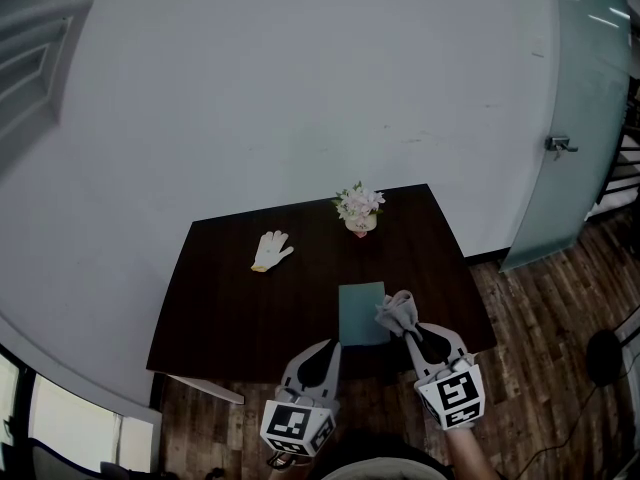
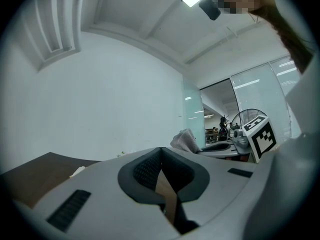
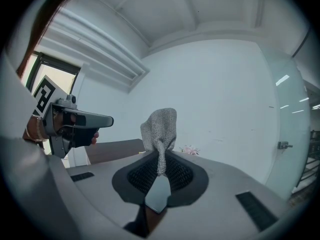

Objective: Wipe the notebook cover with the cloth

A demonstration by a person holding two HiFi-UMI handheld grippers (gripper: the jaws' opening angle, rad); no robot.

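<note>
Head view: a teal notebook [image 1: 360,315] lies flat near the front edge of the dark table [image 1: 230,313]. The right gripper [image 1: 408,332] is at the notebook's right edge, and a bunched grey cloth [image 1: 397,311] sticks out of its tips over that edge. Whether the cloth touches the cover cannot be told from here. The left gripper [image 1: 324,352] points at the notebook's near left corner, just beside it. Farther back, a small pot of white flowers [image 1: 358,208] stands at the table's far edge, and a white work glove [image 1: 270,250] lies to its left, well apart from the notebook.

Left gripper view: the left gripper [image 2: 160,153] has its jaws pressed together with nothing between them. Past them to the right are the cloth [image 2: 186,139] and the right gripper's marker cube [image 2: 261,137]. The notebook does not show in this view. Only a strip of table [image 2: 40,168] shows at the left.

Right gripper view: the right gripper [image 3: 159,158] is clamped on the cloth [image 3: 160,128], which stands up in a fold above the pads. The left gripper [image 3: 75,124] shows to the left, and the flowers [image 3: 190,150] peek over the jaw body. A glass door's handle [image 3: 284,145] shows at the far right.
</note>
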